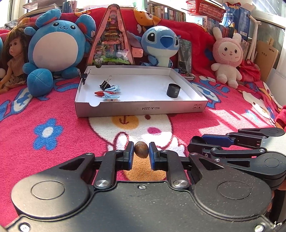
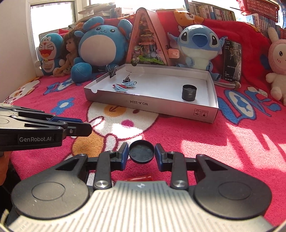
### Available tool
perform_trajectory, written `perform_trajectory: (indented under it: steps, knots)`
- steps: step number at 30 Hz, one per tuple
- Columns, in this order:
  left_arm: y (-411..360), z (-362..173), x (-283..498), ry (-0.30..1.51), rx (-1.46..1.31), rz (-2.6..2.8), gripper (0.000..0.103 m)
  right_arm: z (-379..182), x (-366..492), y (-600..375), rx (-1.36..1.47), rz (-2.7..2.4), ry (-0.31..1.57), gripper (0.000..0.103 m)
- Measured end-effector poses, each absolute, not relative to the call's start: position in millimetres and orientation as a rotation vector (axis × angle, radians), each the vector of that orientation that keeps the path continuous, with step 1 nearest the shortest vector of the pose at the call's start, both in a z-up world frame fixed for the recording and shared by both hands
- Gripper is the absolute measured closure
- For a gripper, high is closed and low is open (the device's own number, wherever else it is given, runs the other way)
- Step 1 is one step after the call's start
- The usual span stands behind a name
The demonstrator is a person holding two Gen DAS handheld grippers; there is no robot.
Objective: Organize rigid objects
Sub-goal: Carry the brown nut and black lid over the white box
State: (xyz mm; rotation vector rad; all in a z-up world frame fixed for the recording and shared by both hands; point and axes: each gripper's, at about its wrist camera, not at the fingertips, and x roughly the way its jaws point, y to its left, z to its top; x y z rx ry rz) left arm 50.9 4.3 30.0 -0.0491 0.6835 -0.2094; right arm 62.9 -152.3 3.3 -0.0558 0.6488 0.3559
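Your left tool (image 1: 141,149): clamped on a brown nut (image 1: 141,149).
Your right tool (image 2: 141,152): gripping a round black lid (image 2: 141,152).
Far: white box (image 1: 139,107) holding clips (image 1: 110,91), black cylinder (image 1: 173,90).

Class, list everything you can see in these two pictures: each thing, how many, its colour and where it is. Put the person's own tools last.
Box: one, white, shallow, on the blanket.
Clips: several, black, blue, red, left part of box.
Pot: one, black, open, right part of box.
Blanket: one, pink, patterned, under everything.
Soft toys: four, three blue, one pink, behind the box.
Doll: one, brown hair, far left.
Triangular toy case: one, pink, behind the box.
Books: many, mixed colours, back shelf.
Basket: one, red, above the books.
Left gripper: black, shut on a brown nut.
Right gripper: black, shut on a black lid.
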Motion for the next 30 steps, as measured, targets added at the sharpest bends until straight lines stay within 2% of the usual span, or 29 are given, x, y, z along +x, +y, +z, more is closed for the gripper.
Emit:
perform_trajectory:
  steps: [16, 30]
  knots:
    - [20.8, 65.6, 107.6, 0.624, -0.066, -0.149, 0.086, 32.5, 117.0, -180.9, 0.038, 0.241, 0.661, 0.066]
    - [28.1, 53.9, 169.7, 0.703, -0.103, -0.122, 0.086, 46.4, 172.2, -193.0, 0.057, 0.181, 0.691, 0.066]
